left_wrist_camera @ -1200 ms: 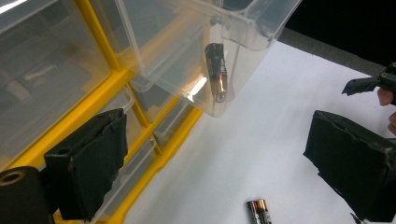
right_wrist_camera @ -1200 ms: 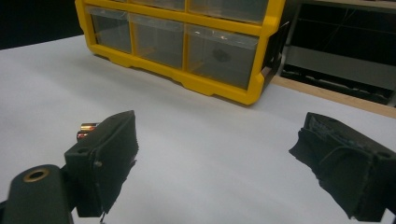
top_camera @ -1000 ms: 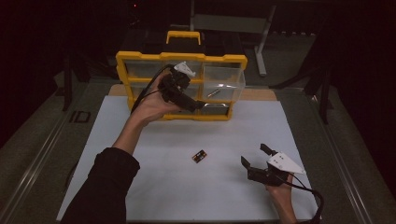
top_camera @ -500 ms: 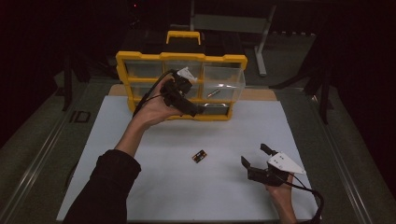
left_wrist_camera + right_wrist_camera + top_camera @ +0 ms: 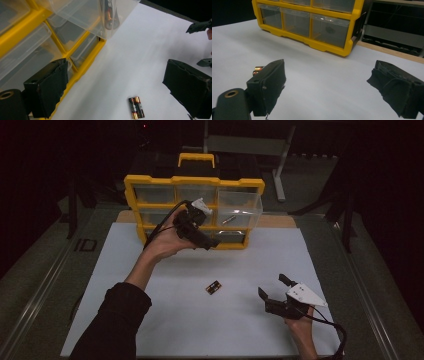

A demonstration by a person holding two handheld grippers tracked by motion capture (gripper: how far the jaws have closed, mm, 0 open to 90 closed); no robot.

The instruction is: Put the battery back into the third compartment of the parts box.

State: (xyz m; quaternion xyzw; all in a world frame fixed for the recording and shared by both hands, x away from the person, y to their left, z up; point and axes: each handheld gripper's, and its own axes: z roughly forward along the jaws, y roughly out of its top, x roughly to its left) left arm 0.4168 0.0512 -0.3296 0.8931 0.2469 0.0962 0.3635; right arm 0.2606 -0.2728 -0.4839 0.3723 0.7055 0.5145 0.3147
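Left gripper (image 5: pixel 200 234) — jaws wide, empty, by the yellow clear-drawered organiser (image 5: pixel 150 185) | pair of copper-black batteries (image 5: pixel 213 287) lay at its 6 o'clock, long axis 1–7 | your right gripper (image 5: pixel 272 287) was nearer — agape, empty.

Dim high view with black surroundings, brighter white mat (image 5: pixel 150 320), soft focus, near claws blurred
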